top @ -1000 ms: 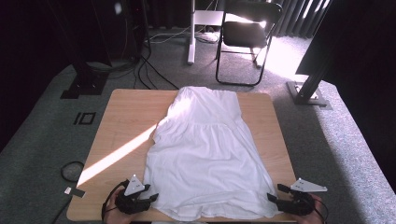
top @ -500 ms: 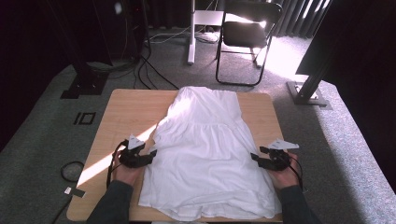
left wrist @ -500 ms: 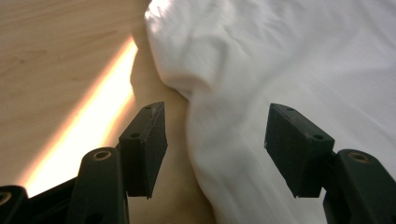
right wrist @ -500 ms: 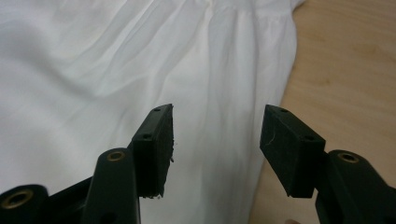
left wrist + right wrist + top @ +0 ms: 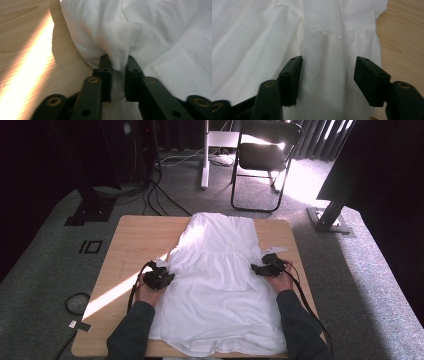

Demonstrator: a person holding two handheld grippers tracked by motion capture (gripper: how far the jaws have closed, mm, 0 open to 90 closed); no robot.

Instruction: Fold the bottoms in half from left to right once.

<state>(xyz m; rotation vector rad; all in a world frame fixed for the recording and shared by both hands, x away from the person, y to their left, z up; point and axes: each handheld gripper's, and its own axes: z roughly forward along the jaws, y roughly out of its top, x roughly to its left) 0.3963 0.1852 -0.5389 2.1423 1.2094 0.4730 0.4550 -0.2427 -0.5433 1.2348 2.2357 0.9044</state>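
Moved farther up both dress (image 5: 220,275) edges. Left gripper (image 5: 117,67) just pinched shut on cloth; right gripper (image 5: 328,67) half open, still closing, gripping nothing. Risks lopsided lift.

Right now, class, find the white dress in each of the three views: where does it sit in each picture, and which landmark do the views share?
High view: the dress lies flat along the middle of the table, skirt toward the person.
Left gripper view: it covers the upper right, a fold pinched between the jaws of the left gripper.
Right gripper view: it covers the left and centre, under the open right gripper.
Shared landmark: the wooden tabletop.
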